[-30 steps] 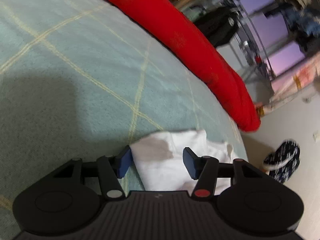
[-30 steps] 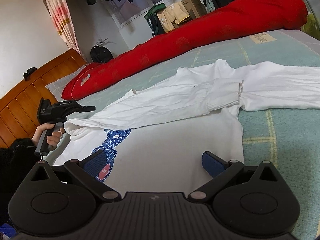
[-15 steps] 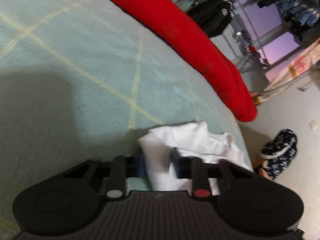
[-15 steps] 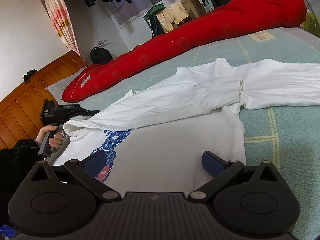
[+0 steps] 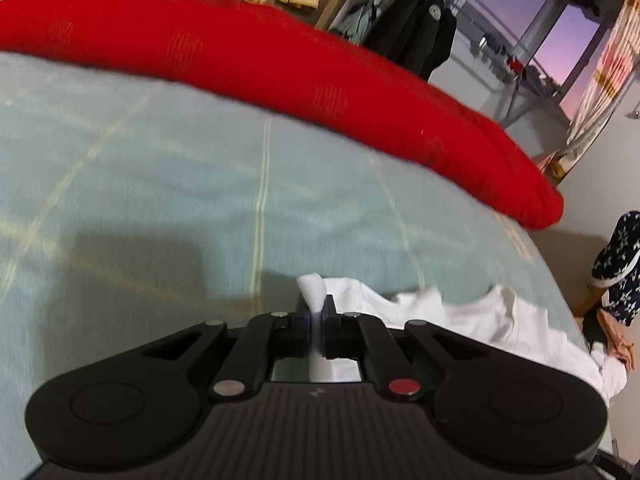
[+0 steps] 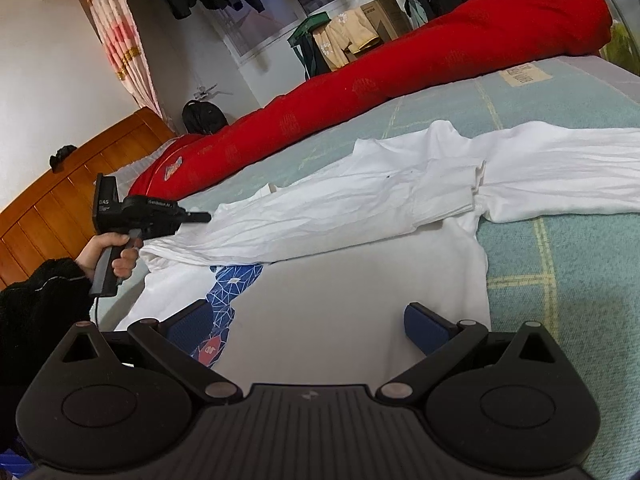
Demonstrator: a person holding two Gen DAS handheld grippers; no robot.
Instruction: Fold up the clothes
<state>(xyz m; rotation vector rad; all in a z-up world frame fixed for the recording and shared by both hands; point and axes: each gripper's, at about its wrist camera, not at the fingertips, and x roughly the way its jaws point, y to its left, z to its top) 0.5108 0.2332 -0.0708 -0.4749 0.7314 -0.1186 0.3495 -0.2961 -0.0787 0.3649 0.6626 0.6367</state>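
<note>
Pinching a fold of the white shirt (image 5: 440,316) in my left gripper (image 5: 317,312), I see through the left wrist camera the jaws closed tight on the cloth, a tuft poking up between the pads. The rest trails right across the green checked bedspread (image 5: 160,184), with the red bolster (image 5: 260,64) lying beyond. Through the right wrist camera, my right gripper (image 6: 316,320) stands wide over the shirt's flat body, gripping nothing. At the left, my left hand (image 6: 114,254) holds its gripper at the shirt's edge.
</note>
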